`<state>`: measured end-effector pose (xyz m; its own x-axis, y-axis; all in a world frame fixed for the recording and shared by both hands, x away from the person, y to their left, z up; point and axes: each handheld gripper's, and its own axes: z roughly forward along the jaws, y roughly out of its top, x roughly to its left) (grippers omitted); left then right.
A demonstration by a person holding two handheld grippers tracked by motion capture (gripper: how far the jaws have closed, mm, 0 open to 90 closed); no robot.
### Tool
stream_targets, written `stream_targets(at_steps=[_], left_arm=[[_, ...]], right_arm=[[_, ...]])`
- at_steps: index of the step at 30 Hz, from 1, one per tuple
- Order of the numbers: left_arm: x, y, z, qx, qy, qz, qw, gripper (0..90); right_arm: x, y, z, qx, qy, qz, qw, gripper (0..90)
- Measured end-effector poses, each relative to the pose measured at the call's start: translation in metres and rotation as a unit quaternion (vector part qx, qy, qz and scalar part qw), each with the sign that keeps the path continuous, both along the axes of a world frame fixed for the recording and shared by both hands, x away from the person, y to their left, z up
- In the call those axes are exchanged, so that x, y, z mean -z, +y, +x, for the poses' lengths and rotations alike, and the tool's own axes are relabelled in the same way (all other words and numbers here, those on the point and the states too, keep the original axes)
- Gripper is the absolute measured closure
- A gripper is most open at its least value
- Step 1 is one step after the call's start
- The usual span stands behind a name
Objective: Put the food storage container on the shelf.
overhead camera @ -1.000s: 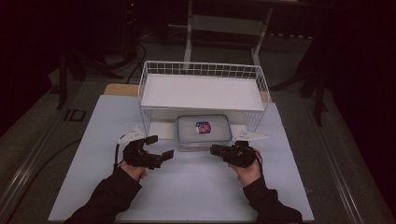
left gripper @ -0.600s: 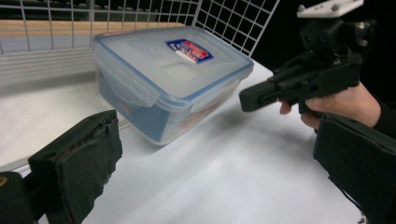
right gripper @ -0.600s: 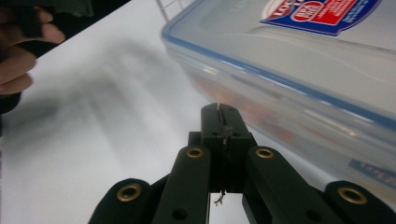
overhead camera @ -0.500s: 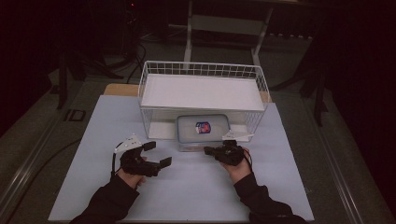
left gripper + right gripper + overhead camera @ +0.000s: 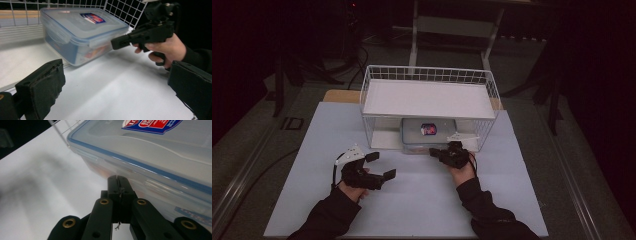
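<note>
The lidded plastic container (image 5: 428, 133) sits under the wire basket (image 5: 430, 75) near the table's (image 5: 312, 150) far edge – the right gripper (image 5: 117, 180), jaws pressed together, meets its front latch; the left gripper (image 5: 382, 165) waits spread apart. Lifting the flap gently should free it – not shove the box

Your clear plastic container (image 5: 428, 134) is a rectangular box with rounded corners, a blue seal line under its lid, and a red-and-blue label on top toward the 12 o'clock side. It lies flat, right way up, lid clipped shut, in the lower level of the wire rack, its 6 o'clock edge reaching out onto the white mat. Something orange shows through its wall (image 5: 96, 51)
</note>
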<state>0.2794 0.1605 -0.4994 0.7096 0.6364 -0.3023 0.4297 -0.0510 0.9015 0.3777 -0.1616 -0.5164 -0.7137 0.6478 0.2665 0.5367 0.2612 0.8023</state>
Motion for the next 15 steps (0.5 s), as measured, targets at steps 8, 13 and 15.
stream_targets(at_steps=[8, 13, 15], left_arm=[[0.002, -0.001, -0.001, 0.001, -0.004, 0.008, 1.0000, 1.2], [0.002, 0.000, -0.001, 0.006, -0.006, 0.002, 1.0000, 1.2], [0.001, -0.001, -0.002, 0.006, -0.009, 0.007, 0.9999, 1.2]], right_arm=[[0.004, 0.006, 0.019, 0.022, -0.001, 0.007, 0.9997, 89.9], [0.003, 0.010, 0.029, 0.033, -0.002, 0.011, 0.9994, 89.9], [0.003, 0.010, 0.034, 0.037, -0.003, 0.016, 0.9992, 89.9]])
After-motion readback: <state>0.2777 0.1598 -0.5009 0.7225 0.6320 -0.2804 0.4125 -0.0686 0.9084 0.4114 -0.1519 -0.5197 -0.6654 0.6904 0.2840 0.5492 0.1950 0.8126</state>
